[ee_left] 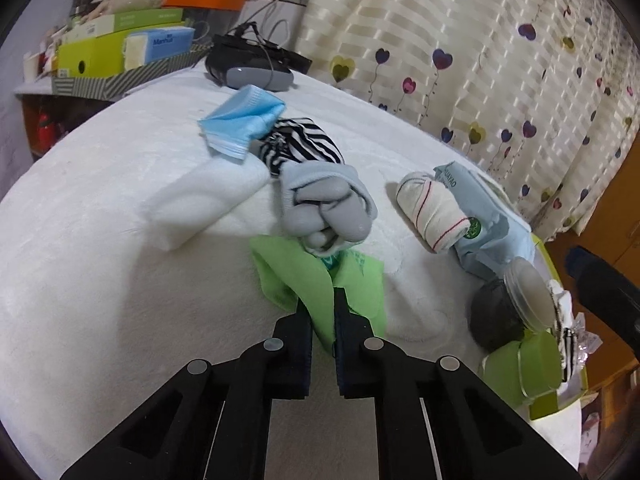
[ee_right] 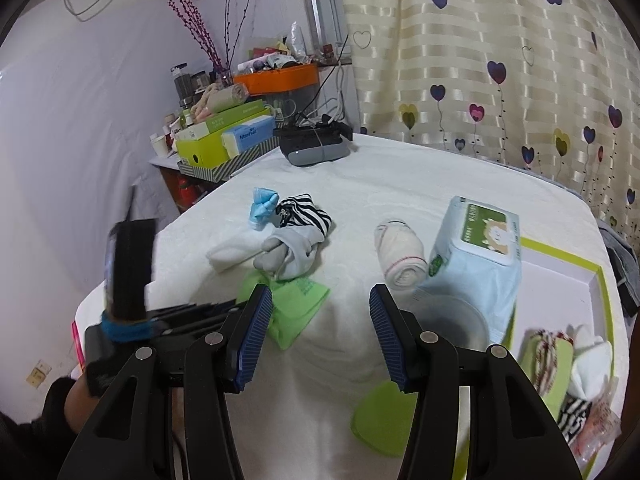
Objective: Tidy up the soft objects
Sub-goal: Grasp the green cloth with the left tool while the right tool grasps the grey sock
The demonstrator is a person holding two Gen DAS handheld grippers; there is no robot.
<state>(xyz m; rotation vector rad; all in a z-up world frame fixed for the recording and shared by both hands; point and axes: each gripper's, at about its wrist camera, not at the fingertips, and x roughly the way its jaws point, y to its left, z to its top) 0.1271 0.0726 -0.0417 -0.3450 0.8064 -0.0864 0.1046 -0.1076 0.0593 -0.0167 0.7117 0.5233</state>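
step: pickup. left gripper (ee_left: 320, 300) pinched tight on green cloth (ee_left: 296, 276), near edge of bed, w/ grey sock roll (ee_left: 328, 208) just beyond. right gripper (ee_right: 320, 312) wide open, empty. next: lift cloth clear, carry right to green-rimmed box (ee_right: 606, 300).

The left wrist view looks steeply down along its gripper (ee_left: 320, 300), close over the white fleece-covered surface (ee_left: 120, 280). The right wrist view looks down from slightly farther back, facing the heart-patterned cream curtain (ee_right: 500, 60). Both share the crumpled green cloth (ee_left: 304, 276) (ee_right: 296, 304), the rolled grey sock (ee_left: 328, 212) (ee_right: 288, 256) and that curtain (ee_left: 480, 40).
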